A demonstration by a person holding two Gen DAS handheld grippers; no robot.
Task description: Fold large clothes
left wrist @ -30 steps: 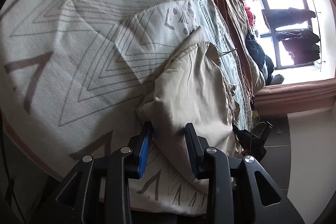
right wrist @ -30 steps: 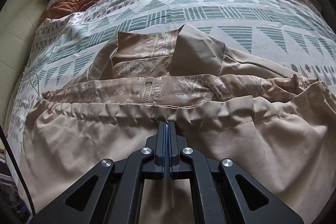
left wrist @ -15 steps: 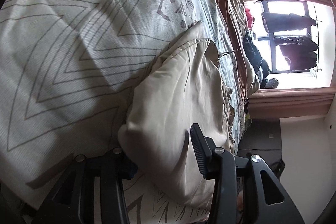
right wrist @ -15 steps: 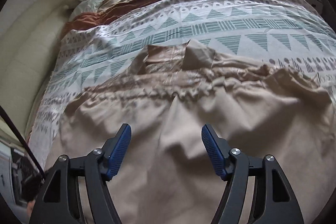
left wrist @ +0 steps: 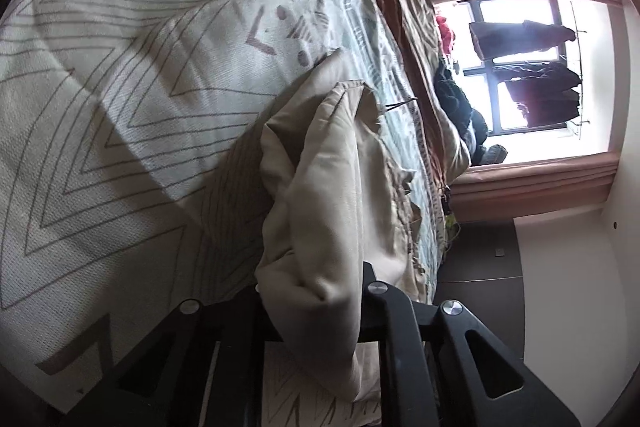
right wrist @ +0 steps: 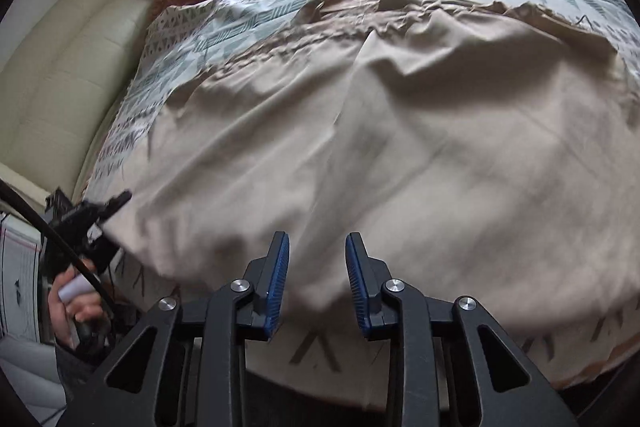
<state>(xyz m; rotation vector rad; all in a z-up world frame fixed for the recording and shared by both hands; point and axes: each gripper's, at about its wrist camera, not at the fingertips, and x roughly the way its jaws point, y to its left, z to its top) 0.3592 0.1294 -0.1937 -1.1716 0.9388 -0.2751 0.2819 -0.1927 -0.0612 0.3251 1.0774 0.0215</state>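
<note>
Looking along the left gripper [left wrist: 312, 291], its own camera shows a bunched fold of the beige garment [left wrist: 336, 195] caught between the two black arms, the jaws having just closed in on it and now clenched on the cloth; the pads themselves are buried under the fabric, so the exact contact is probably there but cannot be seen; the garment runs away from the gripper as a long ridge across the patterned bedspread [left wrist: 120, 99]; only this view gives the window [left wrist: 532, 75] with dark clothes hanging [left wrist: 528, 67] in it, and the curtain [left wrist: 532, 183] beside it.

Turning to the right wrist camera, the right gripper [right wrist: 318, 283] hangs above the near edge of the same garment [right wrist: 420, 147] with its blue pads [right wrist: 278, 283] apart and nothing between them; its jaws have just been narrowing, yet they remain released; here the garment lies spread wide over the bedspread [right wrist: 240, 15], its long axis across the picture, its gathered band [right wrist: 304, 39] at the far side; only this view shows the left gripper [right wrist: 116, 199] from outside, at the cloth's left corner, with the person's hand [right wrist: 68, 307] on its handle, and the padded headboard [right wrist: 68, 67] at the left.
</note>
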